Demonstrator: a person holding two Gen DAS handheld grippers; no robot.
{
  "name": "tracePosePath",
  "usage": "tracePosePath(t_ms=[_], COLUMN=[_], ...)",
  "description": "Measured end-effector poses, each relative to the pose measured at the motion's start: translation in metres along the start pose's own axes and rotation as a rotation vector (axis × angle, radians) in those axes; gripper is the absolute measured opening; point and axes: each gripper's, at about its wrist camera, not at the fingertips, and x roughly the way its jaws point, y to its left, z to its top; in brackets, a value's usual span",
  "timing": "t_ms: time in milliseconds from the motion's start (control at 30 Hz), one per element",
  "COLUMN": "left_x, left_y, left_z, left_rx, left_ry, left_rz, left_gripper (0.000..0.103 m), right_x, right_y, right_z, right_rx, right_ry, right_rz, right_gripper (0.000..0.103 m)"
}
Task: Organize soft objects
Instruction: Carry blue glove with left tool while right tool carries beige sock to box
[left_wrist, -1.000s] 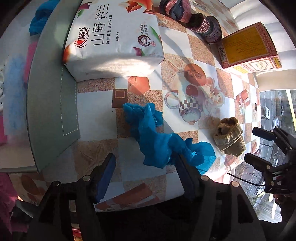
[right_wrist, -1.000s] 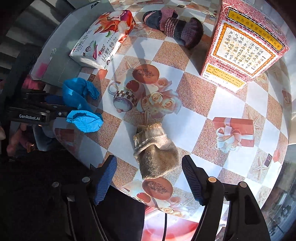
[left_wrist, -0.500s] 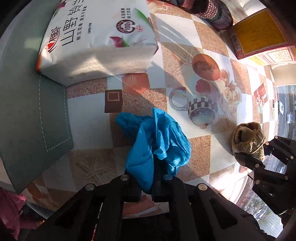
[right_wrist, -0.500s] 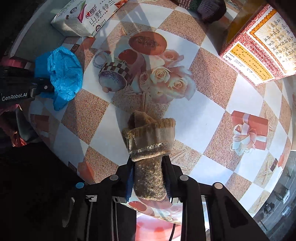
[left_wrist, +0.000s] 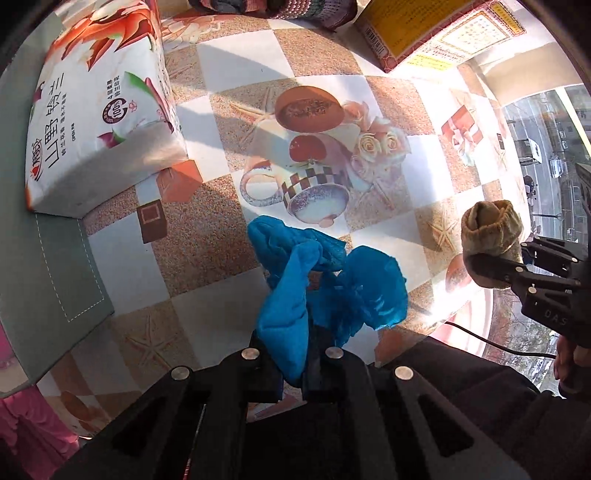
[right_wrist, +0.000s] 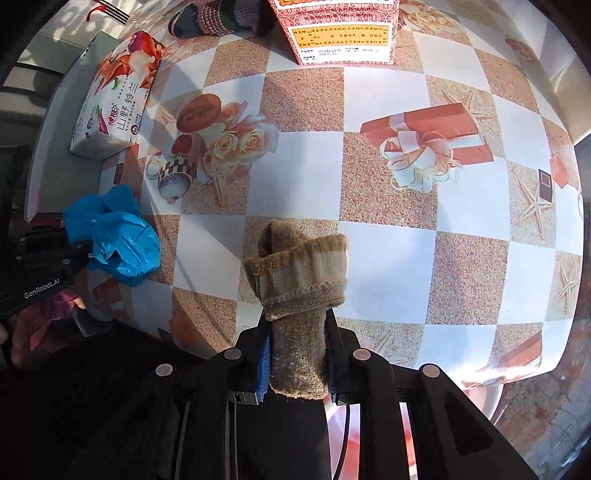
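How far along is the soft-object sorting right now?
Done: nothing looks put away. In hand: the left gripper is shut on the blue cloth; the right gripper is shut on the brown sock. Left: placing both, plus the knitted items at the far edge.

— The blue bag (left_wrist: 332, 295)?
— Thin crinkled plastic, faintly shiny.
— The brown sock (right_wrist: 299, 288)?
— Fuzzy matt knit.
— And the tablecloth (right_wrist: 369, 192)?
— Smooth, glossy printed vinyl; the tissue pack (left_wrist: 103, 110) wears slick film.
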Motion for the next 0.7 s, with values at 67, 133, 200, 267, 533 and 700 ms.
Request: tracePosePath(t_ms=[67,133,200,267,533,700], left_x=[-0.009,-0.014,-0.016,-0.016,-0.017,-0.03], left_y=[-0.001,0.002,0.0,-0.012,-0.105,-0.16], left_z=[0.001,0.005,0.009,0.013,0.034,0.055], left_rx=[0.007,0.006,0.014,0.052,0.391,0.546], left_ry=[-0.02,-0.037,-0.036,-0.024,-0.021,-0.072], left_rz=[-0.031,-0.033,-0.017,0.018,0.147,0.163], left_gripper=[0.006,0.006,0.006,0.006,0.006,0.006], right_x=[-0.01,-0.019,-0.025,-0.029,-0.031,-0.043], right_y=[-0.004,-0.003,-0.004,-0.011,-0.024,-0.042], right_z=[0.001,0.004,0.005,0.006,0.0,0.002], right_rx=[0.007,0.011,0.022,0.038,0.121,0.211], right_ry=[-0.021,-0.04,-0.052,-0.053,-0.04,-0.062], right_rz=[0.016,0.024,0.033,0.036,0.035,0.024], right_gripper=[0.025,0.025,0.025,0.025,0.025,0.025])
